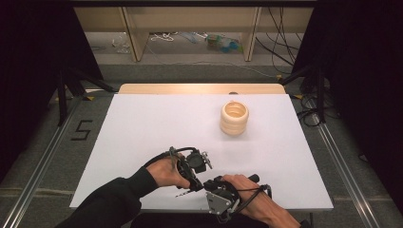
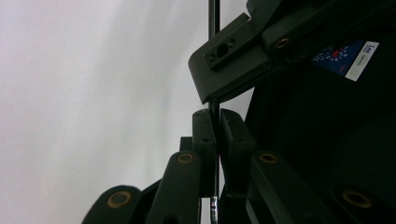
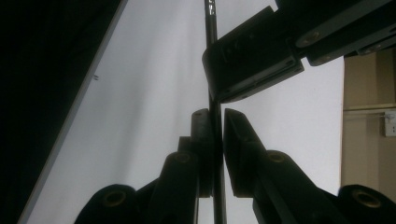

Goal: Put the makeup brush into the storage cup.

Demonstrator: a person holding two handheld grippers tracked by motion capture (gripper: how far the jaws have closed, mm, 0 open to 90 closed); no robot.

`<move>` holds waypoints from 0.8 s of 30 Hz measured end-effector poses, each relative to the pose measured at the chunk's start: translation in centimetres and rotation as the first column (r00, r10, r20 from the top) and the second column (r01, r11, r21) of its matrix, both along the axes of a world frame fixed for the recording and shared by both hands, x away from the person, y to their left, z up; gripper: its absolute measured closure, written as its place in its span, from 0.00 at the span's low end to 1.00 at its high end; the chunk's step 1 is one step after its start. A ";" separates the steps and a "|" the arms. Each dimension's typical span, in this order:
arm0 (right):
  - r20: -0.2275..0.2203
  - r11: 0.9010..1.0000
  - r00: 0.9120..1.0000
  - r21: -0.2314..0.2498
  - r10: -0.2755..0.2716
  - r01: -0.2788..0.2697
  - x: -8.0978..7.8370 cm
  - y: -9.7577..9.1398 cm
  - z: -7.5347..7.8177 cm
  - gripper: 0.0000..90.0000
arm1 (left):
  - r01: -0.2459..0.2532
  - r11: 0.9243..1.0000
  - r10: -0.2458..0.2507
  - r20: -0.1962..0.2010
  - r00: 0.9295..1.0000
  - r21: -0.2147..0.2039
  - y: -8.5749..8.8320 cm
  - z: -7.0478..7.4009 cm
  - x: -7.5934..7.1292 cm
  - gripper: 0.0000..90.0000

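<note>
A thin dark rod point(image 1: 182, 193) with a silvery tip lies across the front of the white table point(image 1: 142, 123). Both grippers grip it where they meet. In the left gripper view, my left gripper point(image 2: 217, 114) is shut on the rod point(image 2: 214, 46), which runs up between the pads; the other gripper's jaw clamps it just beyond. In the right gripper view, my right gripper point(image 3: 217, 113) is likewise shut on the rod point(image 3: 211, 23). From above, the left gripper point(image 1: 196, 184) and right gripper point(image 1: 207, 184) sit jaw to jaw.
A cream ribbed cup-like stack of rings point(image 1: 234, 118) stands at the back right of the table. A wooden edge point(image 1: 199, 88) runs along the table's far side, with shelving and cables behind. Dark curtains flank both sides.
</note>
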State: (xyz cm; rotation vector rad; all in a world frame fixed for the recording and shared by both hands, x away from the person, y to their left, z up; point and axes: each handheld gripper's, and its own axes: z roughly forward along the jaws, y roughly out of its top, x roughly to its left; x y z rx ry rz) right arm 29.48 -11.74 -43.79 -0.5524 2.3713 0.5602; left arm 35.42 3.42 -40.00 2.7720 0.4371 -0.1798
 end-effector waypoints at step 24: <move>-0.015 0.999 0.999 -0.019 0.029 -0.029 -0.1 0.0 -0.2 0.95 | 0.014 1.000 -0.014 -0.017 1.000 0.006 -0.1 -0.2 0.0 0.93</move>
